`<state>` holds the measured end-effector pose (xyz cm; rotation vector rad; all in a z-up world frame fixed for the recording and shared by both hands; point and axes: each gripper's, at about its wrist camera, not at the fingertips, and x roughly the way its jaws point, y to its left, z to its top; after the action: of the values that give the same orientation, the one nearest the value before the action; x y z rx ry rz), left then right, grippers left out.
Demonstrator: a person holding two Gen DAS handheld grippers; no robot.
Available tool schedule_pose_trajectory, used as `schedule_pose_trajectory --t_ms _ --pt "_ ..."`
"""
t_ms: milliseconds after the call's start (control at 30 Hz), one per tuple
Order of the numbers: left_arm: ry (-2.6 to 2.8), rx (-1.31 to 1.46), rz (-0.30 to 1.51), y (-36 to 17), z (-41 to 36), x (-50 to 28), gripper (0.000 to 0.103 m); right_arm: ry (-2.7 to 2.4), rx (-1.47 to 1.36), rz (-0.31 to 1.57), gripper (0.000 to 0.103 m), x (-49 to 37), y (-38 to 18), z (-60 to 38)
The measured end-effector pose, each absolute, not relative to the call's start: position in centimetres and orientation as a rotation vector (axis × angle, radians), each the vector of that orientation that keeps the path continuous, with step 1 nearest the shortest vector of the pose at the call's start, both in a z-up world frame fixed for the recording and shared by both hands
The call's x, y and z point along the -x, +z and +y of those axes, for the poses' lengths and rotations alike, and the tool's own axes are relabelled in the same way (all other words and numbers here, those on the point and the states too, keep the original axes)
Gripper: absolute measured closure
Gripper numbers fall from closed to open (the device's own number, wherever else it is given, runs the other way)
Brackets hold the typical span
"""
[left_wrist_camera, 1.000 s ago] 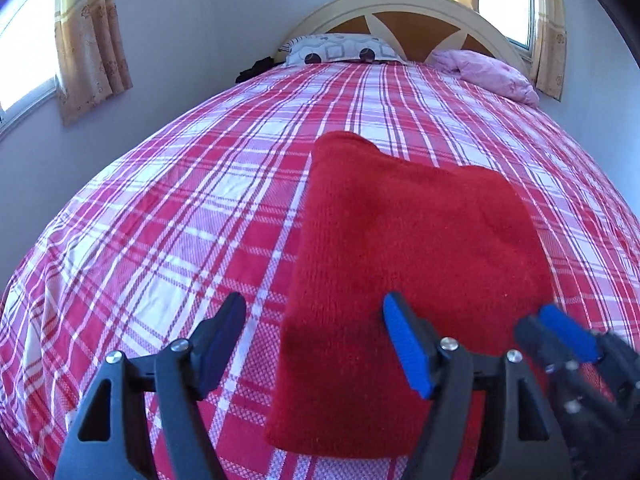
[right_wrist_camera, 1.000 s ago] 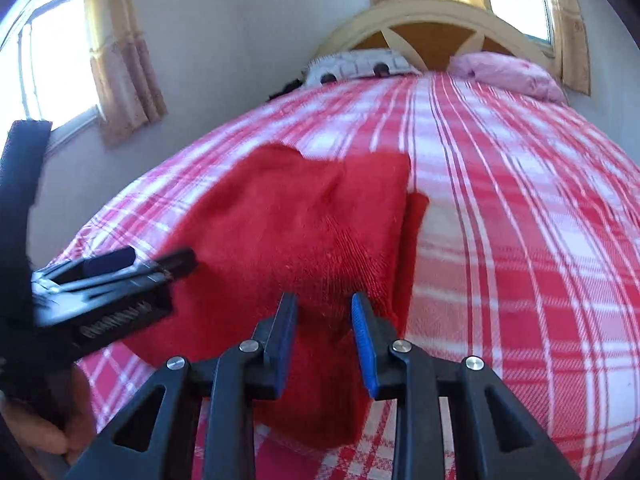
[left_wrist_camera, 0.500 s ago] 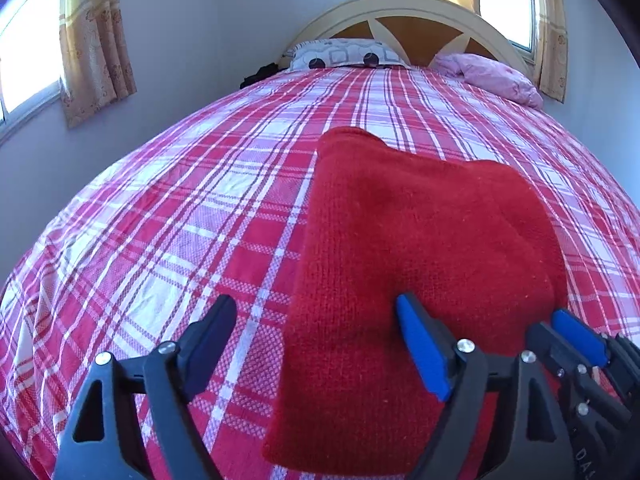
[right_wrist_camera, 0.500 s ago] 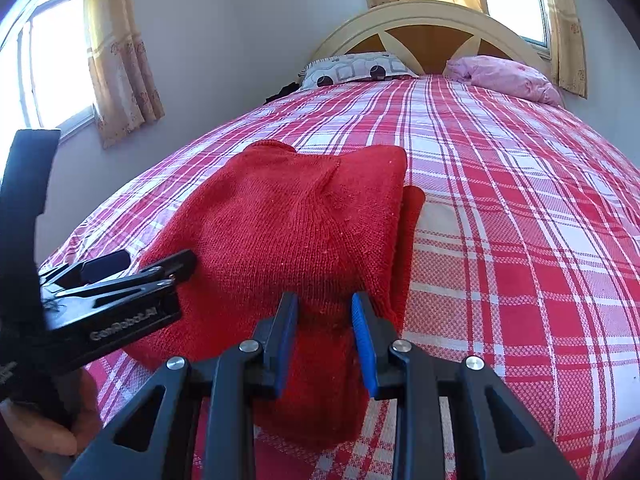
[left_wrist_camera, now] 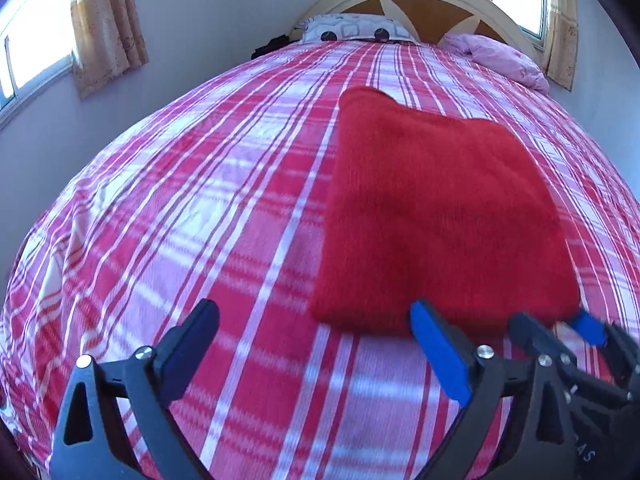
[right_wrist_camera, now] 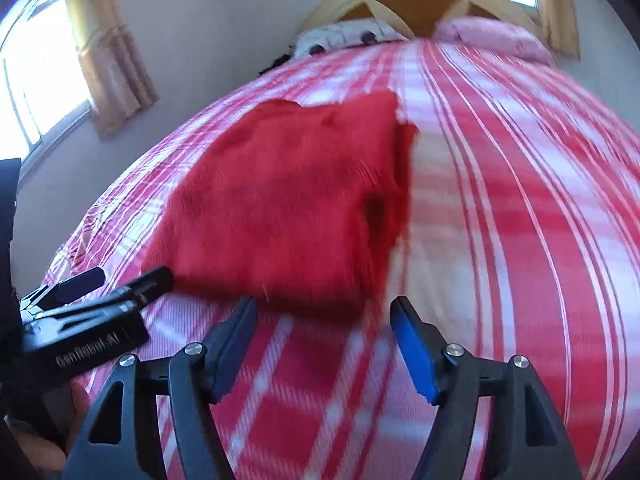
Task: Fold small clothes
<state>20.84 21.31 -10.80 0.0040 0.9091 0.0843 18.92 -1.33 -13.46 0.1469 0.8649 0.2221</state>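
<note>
While both grippers stand clear of the cloth, I record the red knitted garment [left_wrist_camera: 440,216] lying folded in a rough rectangle on the plaid bedspread [left_wrist_camera: 200,200], toward the foot edge of the bed and well short of the pillows [left_wrist_camera: 352,32] at the headboard. My left gripper [left_wrist_camera: 316,344] has its jaws wide apart, having just been opening, with only bedspread between them; its blue pad [left_wrist_camera: 436,352] sits just short of the garment's near edge, and I cannot tell whether it brushes the knit. My right gripper [right_wrist_camera: 324,340] has likewise just been opening and now stands apart, with nothing between its pads; the garment's near corner lies just beyond them.

Judgement: the fold has been released and the step in hand is the withdrawal. One defect noted: in the right wrist view a lower layer [right_wrist_camera: 404,184] juts out past the top layer along the garment's right edge, so the edges are not flush.

To finish well, I would draw both grippers back level and straight, keeping the pads off the knit, since the loose weave may snag and drag the top layer. If another fold is wanted, I would first square that right edge, then take both near corners together.
</note>
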Motion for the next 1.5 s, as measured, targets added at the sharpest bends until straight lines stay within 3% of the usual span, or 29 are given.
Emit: schedule_pose_trajectory --t_ms 233,500,733,900,1000,1500 --pt "0.076 -0.011 0.912 -9.9 21.9 -17.5 0.004 0.155 -0.196 0.862 0.033 -15.1 -11.9 -3.1" --pt "0.067 -0.057 0.813 -5.2 21.5 -13.1 0.000 0.150 -0.409 0.862 0.033 -11.1 -6.2 -4.3" --pt "0.040 -0.061 0.698 0.1 22.0 -9.6 0.000 0.253 -0.427 0.662 0.033 -6.1 3.5 -3.2" --pt "0.021 -0.056 0.613 3.5 22.5 -7.4 0.000 0.258 -0.386 0.458 0.021 -2.4 8.1 -2.4" --pt "0.052 -0.074 0.552 4.3 22.7 -6.5 0.000 0.152 -0.282 0.351 0.018 -0.7 8.5 -1.4" --pt "0.055 -0.042 0.437 4.9 22.2 -4.5 0.000 0.050 -0.174 0.282 0.018 0.5 6.9 -1.2"
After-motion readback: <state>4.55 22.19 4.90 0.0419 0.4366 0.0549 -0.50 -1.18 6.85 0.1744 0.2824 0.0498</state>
